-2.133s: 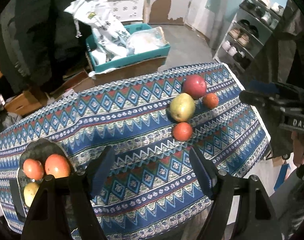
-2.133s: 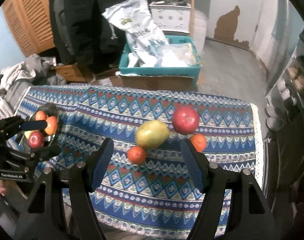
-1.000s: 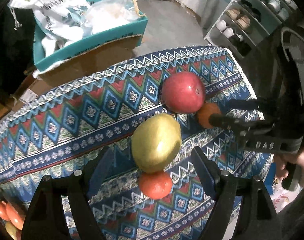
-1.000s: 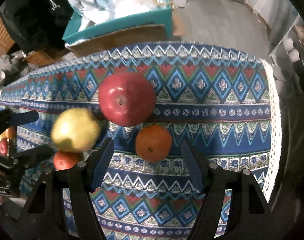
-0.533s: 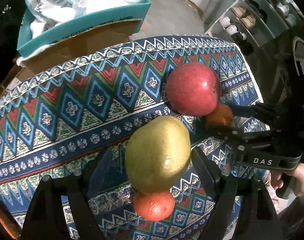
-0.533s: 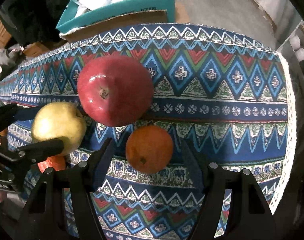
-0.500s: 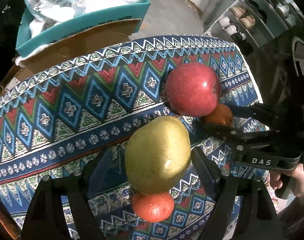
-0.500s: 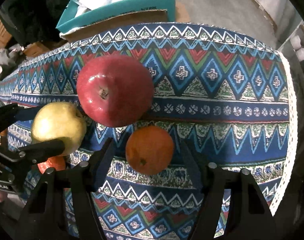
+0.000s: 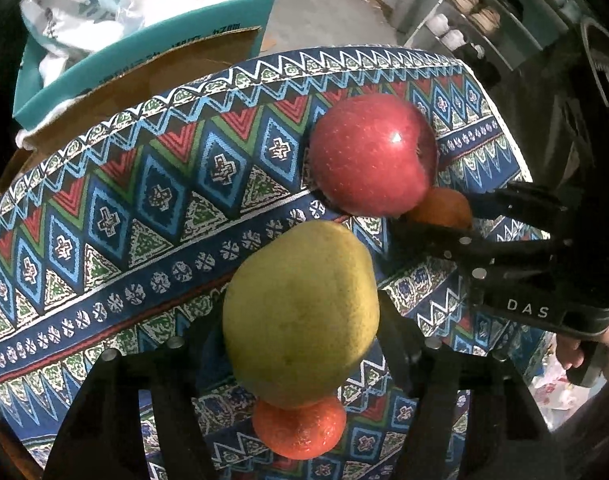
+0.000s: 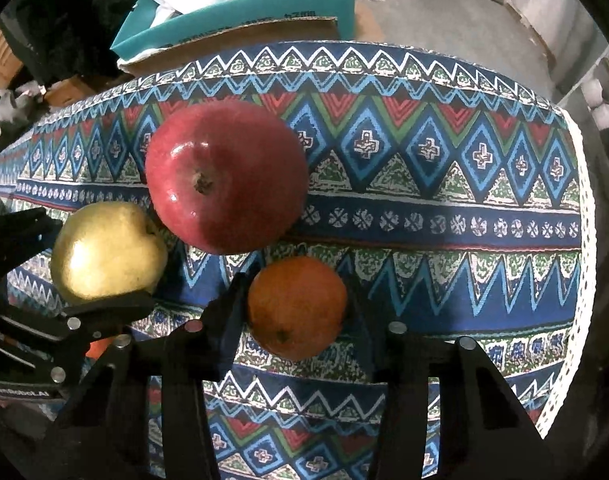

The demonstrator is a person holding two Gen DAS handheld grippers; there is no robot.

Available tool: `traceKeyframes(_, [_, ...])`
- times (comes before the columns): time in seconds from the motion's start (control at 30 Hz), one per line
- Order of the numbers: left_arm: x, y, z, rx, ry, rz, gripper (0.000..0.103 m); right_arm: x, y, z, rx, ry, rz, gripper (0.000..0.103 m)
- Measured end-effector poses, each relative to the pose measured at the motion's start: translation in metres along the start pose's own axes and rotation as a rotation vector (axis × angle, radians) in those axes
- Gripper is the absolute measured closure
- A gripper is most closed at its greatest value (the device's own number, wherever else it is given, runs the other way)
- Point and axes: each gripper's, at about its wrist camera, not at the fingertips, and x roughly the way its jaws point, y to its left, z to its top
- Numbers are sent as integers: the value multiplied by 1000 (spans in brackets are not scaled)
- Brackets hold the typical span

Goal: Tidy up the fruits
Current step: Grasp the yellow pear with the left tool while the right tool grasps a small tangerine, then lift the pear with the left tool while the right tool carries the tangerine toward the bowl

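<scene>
Both hand-held grippers now closed in: left (image 9: 300, 332) clamping the pear (image 9: 300, 316), right (image 10: 296, 312) clamping the orange (image 10: 296, 306).

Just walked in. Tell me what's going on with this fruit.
A person with a handheld gripper in each hand is sorting fruit on a patterned tablecloth. The left gripper has its fingers around the yellow pear; the right gripper has its fingers around the orange. Both fruits appear to sit on the cloth, not lifted. The red apple lies between them, untouched, and a small tomato sits just below the pear.
</scene>
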Motion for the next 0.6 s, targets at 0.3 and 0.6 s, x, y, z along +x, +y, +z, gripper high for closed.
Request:
traceKeyframes(0.3, [-15, 10, -9, -21, -53, 63, 34, -27, 0, -10, -13, -56, -7, 57])
traceKeyframes(0.6, [-56, 14, -25, -22, -121, 74, 34, -60, 7, -14, -26, -122, -3, 57])
